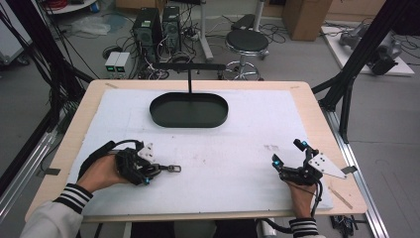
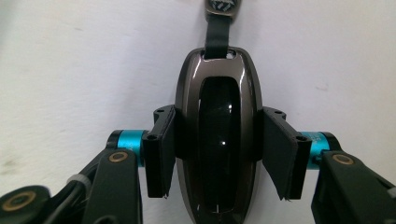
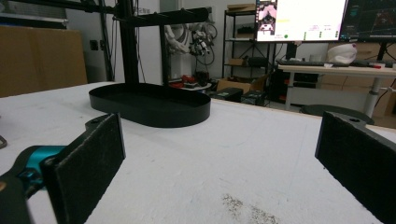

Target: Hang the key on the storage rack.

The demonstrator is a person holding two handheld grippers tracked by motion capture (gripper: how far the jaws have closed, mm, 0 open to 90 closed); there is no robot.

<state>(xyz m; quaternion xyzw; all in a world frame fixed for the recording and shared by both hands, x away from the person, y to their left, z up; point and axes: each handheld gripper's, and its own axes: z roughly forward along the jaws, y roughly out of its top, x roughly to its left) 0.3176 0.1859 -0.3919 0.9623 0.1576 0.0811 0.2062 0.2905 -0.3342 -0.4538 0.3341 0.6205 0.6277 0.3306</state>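
White foam sheeting (image 1: 237, 163) covers most of the wooden table (image 1: 317, 106), and on it, toward the far side at centre, stands one black oval tray (image 1: 188, 110) with a thin upright post rising behind it to a crossbar.

One car key fob (image 2: 217, 140) is in play. The left gripper view shows it close: a glossy dark grey shell with a black centre panel, a short black strap leaving its far end, lying on the foam. The left gripper (image 2: 217, 151) has its two jaws pressed against the fob's long sides, closed on it. From the high view the same fob (image 1: 171, 168) reads as a small dark piece with a ring end, poking out to the right of the left gripper (image 1: 157, 169), at the near left of the sheet, well apart from the tray.

The right gripper (image 1: 287, 159) rests at the near right of the table in the high view, jaws spread wide and nothing between them. The right gripper view confirms it: two black padded jaws stand far apart, bare foam between, and beyond them the tray (image 3: 149, 105) seen side-on with its low wall. That view also takes in monitors and a desk at the far right.

Two grippers, two hands, one tray, one fob.
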